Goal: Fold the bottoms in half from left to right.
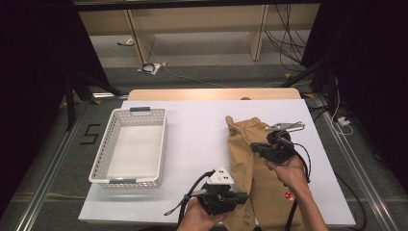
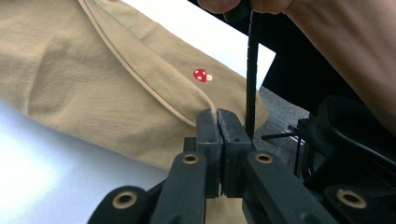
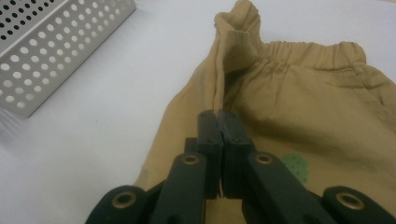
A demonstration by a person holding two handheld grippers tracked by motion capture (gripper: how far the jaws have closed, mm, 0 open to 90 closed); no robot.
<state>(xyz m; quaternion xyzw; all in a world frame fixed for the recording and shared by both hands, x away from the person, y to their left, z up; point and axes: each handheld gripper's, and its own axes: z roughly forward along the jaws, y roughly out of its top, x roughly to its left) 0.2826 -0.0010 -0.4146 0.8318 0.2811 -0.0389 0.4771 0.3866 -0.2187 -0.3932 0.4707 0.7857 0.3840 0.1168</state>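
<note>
Left gripper [image 1: 239, 196]: jaws together, clamped on a piped edge of the tan garment [image 1: 252, 168] near its near end; in the left gripper view the seam runs straight into the closed tips [image 2: 217, 122].

Right gripper [image 1: 255, 147]: jaws together over the garment's left edge, about mid-length; in the right gripper view the tips [image 3: 218, 122] sit on a raised fold of cloth, and a pinch of fabric between them seems likely, though the contact itself is hidden.

Tan garment: soft tan cloth, lying lengthwise on the right half of the white table [image 1: 202, 134], running from near the person to the far side. Elastic gathered waistband [image 3: 308, 50] at the far end; small red mushroom motif [image 2: 202, 75] toward the near end; a green patch [image 3: 295, 166] beside the right jaws. Surface creased, one far corner folded up.

White perforated basket [image 1: 129, 148]: left half of the table, well apart from the garment.
</note>
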